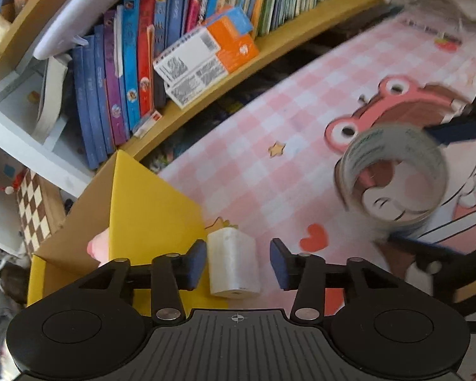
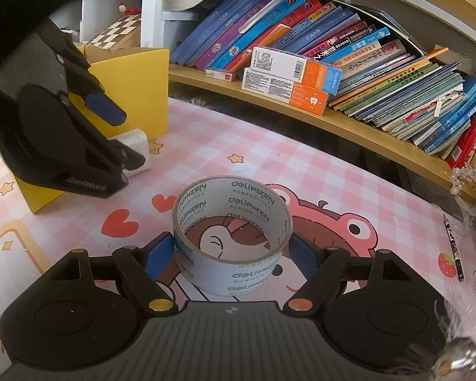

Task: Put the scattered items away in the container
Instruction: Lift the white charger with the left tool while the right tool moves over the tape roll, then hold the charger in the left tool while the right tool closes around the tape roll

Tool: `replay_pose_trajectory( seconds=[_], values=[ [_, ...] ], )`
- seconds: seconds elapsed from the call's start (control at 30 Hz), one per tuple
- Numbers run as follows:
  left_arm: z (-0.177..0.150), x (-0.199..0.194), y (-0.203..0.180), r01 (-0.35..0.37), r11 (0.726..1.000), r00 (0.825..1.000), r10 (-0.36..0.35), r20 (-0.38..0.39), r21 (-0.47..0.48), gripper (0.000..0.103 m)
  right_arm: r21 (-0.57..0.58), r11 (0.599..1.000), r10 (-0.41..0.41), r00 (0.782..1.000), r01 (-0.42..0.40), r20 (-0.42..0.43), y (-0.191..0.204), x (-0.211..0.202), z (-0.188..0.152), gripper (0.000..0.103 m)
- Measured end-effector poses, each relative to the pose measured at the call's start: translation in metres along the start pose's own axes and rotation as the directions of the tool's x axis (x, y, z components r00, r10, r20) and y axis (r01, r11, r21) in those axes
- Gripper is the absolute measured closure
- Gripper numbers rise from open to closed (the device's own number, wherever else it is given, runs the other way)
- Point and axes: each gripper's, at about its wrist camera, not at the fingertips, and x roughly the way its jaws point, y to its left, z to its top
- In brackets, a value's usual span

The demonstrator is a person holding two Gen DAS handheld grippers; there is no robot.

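A yellow cardboard box [image 1: 149, 209] stands at the left on the pink checked mat [image 1: 269, 165]. A small white roll [image 1: 233, 266] sits right beside its wall, between the fingers of my left gripper [image 1: 238, 263]. That gripper is open, with a clear gap at the right pad [image 1: 279, 265]. In the right wrist view the left gripper [image 2: 123, 136] straddles the white roll [image 2: 138, 143] in front of the yellow box [image 2: 133, 85]. My right gripper [image 2: 231, 255] is shut on a wide clear tape roll [image 2: 231, 254], a pad on each side. In the left wrist view the tape roll [image 1: 393, 174] is blurred.
A curved wooden shelf [image 2: 317, 117] full of books runs along the back of the mat, with orange and white cartons [image 2: 288, 85] on its edge. A pencil [image 2: 453, 247] lies at the right. A chessboard [image 2: 117, 31] sits behind the box. Something pink [image 1: 96, 247] shows inside the box.
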Motion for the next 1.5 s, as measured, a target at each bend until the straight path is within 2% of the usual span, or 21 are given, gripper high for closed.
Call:
replay_pose_trajectory(
  seconds=[0.2, 0.37, 0.53, 0.6, 0.67, 0.73, 0.83, 0.87, 0.93, 1.0, 1.07, 1.17, 1.23, 1.5],
  values=[
    [0.000, 0.011, -0.001, -0.008, 1.000, 1.000, 0.007, -0.028, -0.027, 0.058, 0.004, 1.000, 0.002, 1.000, -0.002, 0.004, 0.003, 0.000, 0.000, 0.025],
    [0.000, 0.016, -0.004, -0.028, 0.999, 0.999, 0.028, -0.017, -0.024, 0.058, 0.006, 1.000, 0.006, 1.000, -0.006, 0.004, 0.005, 0.000, 0.001, 0.025],
    [0.000, 0.008, 0.001, 0.041, 0.996, 0.999, -0.040, 0.014, -0.076, 0.061, -0.009, 1.000, 0.025, 1.000, -0.025, 0.005, -0.006, 0.003, 0.002, 0.025],
    [-0.001, 0.001, 0.001, 0.074, 0.994, 0.997, -0.071, 0.037, -0.081, 0.065, -0.009, 1.000, 0.025, 1.000, -0.025, 0.005, -0.006, 0.003, 0.002, 0.025],
    [-0.002, -0.005, -0.001, 0.122, 0.989, 0.991, -0.118, 0.056, -0.078, 0.077, -0.012, 1.000, 0.027, 1.000, -0.027, 0.006, -0.007, 0.003, 0.002, 0.025],
    [-0.002, -0.007, -0.004, 0.163, 0.984, 0.986, -0.159, 0.055, -0.070, 0.079, -0.009, 1.000, 0.022, 1.000, -0.022, 0.005, -0.004, 0.003, 0.003, 0.025],
    [-0.002, -0.007, -0.007, 0.137, 0.989, 0.989, -0.134, 0.058, -0.049, 0.077, -0.010, 1.000, 0.024, 1.000, -0.024, 0.004, -0.003, 0.002, 0.002, 0.025],
    [-0.002, -0.007, -0.007, 0.132, 0.990, 0.990, -0.129, 0.057, -0.044, 0.073, -0.010, 1.000, 0.025, 1.000, -0.025, 0.003, -0.003, 0.002, 0.002, 0.025],
    [-0.002, -0.006, -0.005, 0.135, 0.990, 0.990, -0.133, 0.051, -0.043, 0.073, -0.012, 1.000, 0.026, 1.000, -0.026, 0.004, -0.002, 0.001, 0.001, 0.025],
    [-0.001, -0.004, -0.002, 0.146, 0.988, 0.989, -0.144, 0.044, -0.049, 0.068, -0.010, 1.000, 0.026, 1.000, -0.026, 0.004, -0.002, 0.001, 0.001, 0.025],
    [-0.002, -0.001, 0.000, 0.173, 0.982, 0.985, -0.172, 0.021, -0.072, 0.053, -0.008, 1.000, 0.026, 1.000, -0.025, 0.003, -0.002, 0.001, 0.002, 0.025],
    [-0.005, 0.004, 0.003, 0.204, 0.972, 0.978, -0.206, -0.006, -0.119, 0.052, -0.008, 1.000, 0.026, 1.000, -0.026, 0.002, -0.002, 0.001, 0.001, 0.025],
    [-0.007, 0.008, 0.003, 0.201, 0.972, 0.979, -0.205, -0.019, -0.123, 0.052, -0.009, 1.000, 0.026, 1.000, -0.026, 0.002, -0.002, 0.001, 0.001, 0.025],
    [-0.012, 0.017, 0.007, 0.233, 0.957, 0.970, -0.242, -0.031, -0.174, 0.053, -0.015, 1.000, 0.025, 1.000, -0.025, -0.004, -0.001, 0.003, 0.003, 0.024]
  ],
)
